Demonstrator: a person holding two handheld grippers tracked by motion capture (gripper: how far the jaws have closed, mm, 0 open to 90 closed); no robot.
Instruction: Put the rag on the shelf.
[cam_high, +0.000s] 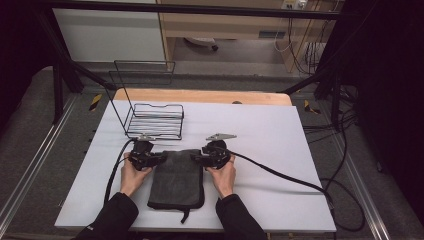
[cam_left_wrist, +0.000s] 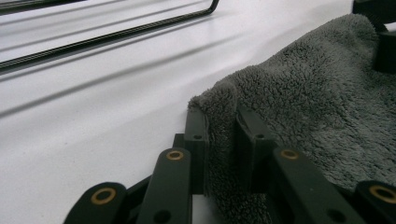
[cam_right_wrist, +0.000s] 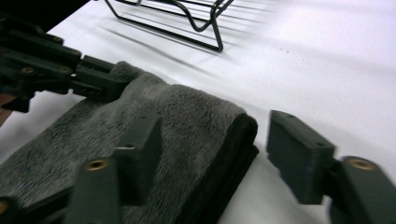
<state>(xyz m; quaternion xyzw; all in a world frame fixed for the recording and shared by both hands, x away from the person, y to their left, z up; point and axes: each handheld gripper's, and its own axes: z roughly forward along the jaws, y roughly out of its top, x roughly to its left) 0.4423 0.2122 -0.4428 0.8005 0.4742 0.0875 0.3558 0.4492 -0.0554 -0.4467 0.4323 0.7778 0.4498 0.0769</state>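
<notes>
step in hand: the two far corners of a folded grey towel (cam_high: 177, 178) are being taken, one by each hand-held gripper, judged as preparation for lifting or folding it.
towel, place: it lies flat on the white tabletop (cam_high: 280, 145), near the person's edge, between the two hands; a short loop hangs over the near edge.
left hand-held gripper (cam_left_wrist: 219, 128): its jaws are clamped on the towel's far left corner; a raised pinch of pile stands between the two pads in the left gripper view.
right hand-held gripper (cam_right_wrist: 212, 140): its jaws stand apart around the far right corner; one pad lies over the pile, the other is off the folded edge, over bare tabletop, with a gap to the cloth. no grip is made yet.
doing it well: the right jaws are best brought together across all stacked layers of the fold, since the thick edge in the right gripper view could let the lower layers slip out. both corners are best held at a like depth, so that the cloth rises level.
risk: a shallow bite on the pile alone is judged likely to pull free under the towel's weight.
edges: a black wire rack (cam_high: 154, 120) stands just beyond the left hand-held gripper, near but apart from the towel's far edge.
open room: bare tabletop lies to the right of the towel and beyond the right hand-held gripper; movement toward the far left is limited by the rack.
cables: one trails from each hand-held gripper, away from the towel.
</notes>
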